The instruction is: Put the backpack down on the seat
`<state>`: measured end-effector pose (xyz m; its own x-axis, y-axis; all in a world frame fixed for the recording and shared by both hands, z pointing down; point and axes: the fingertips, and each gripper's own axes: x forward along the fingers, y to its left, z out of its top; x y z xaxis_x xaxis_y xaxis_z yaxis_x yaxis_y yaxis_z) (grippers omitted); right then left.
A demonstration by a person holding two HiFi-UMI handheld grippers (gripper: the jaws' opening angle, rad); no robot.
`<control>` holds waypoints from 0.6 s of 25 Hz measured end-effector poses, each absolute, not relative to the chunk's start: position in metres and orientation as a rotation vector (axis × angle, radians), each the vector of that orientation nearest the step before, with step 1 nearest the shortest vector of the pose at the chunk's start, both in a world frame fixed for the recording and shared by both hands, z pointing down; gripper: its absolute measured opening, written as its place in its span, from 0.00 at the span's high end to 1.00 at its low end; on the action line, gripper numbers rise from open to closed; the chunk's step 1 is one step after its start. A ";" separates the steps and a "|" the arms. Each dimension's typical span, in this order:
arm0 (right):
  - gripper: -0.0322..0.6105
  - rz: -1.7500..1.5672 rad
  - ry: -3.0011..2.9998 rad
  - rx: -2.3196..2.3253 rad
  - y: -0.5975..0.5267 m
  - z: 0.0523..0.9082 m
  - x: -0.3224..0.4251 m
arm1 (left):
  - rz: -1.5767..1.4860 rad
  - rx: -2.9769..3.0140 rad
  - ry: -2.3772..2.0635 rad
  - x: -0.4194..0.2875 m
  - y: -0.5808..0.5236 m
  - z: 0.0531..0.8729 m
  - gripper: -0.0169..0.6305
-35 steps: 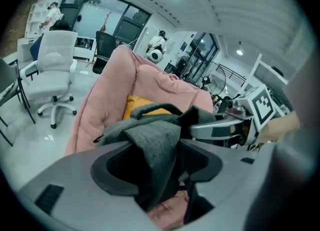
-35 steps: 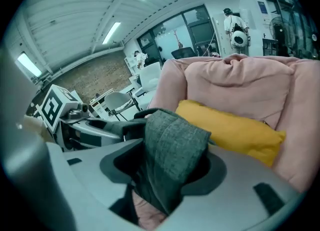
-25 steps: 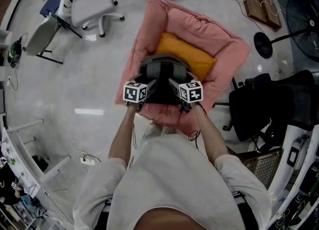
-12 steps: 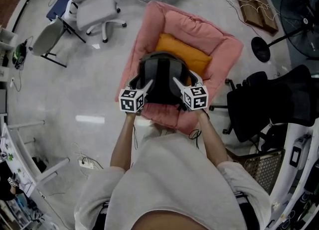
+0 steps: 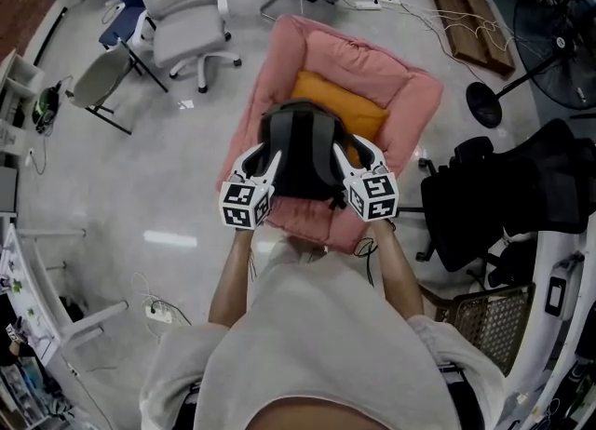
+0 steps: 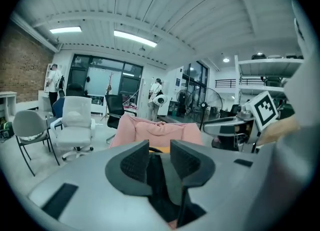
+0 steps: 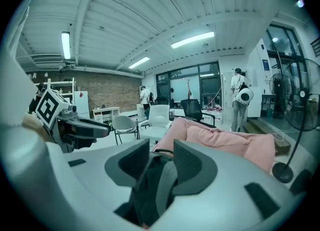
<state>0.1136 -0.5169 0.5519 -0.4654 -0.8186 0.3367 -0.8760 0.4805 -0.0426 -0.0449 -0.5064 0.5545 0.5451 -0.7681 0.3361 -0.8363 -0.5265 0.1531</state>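
A dark grey backpack (image 5: 300, 149) hangs between my two grippers, above the front of the pink cushioned seat (image 5: 382, 70) and its orange pillow (image 5: 361, 114). My left gripper (image 5: 268, 158) holds the bag's left side. In the left gripper view its jaws (image 6: 160, 156) have just been closing, and a dark backpack strap (image 6: 159, 180) is pinched between the pads. My right gripper (image 5: 346, 156) holds the right side. Its jaws (image 7: 161, 157) have likewise been closing on a grey-and-black strap (image 7: 162, 185). The bag's lower part is hidden behind the grippers.
A white office chair (image 5: 186, 23) and a grey folding chair (image 5: 98, 79) stand left of the seat. To the right are a black chair (image 5: 507, 195), a fan base (image 5: 486, 102) and wooden planks (image 5: 466, 5). Cables lie on the floor, and people stand far off.
Both grippers have risen with the backpack, which now sits higher over the seat's front. Their jaws have drawn in on the straps.
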 end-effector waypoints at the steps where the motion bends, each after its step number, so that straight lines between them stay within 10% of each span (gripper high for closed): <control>1: 0.73 0.290 -2.461 1.446 -0.512 0.548 0.115 | 0.318 2.503 -1.338 -0.044 -0.502 0.548 0.79; 15: 0.95 0.145 -2.505 1.493 -0.448 0.500 0.130 | 0.291 2.563 -1.365 -0.031 -0.452 0.512 0.94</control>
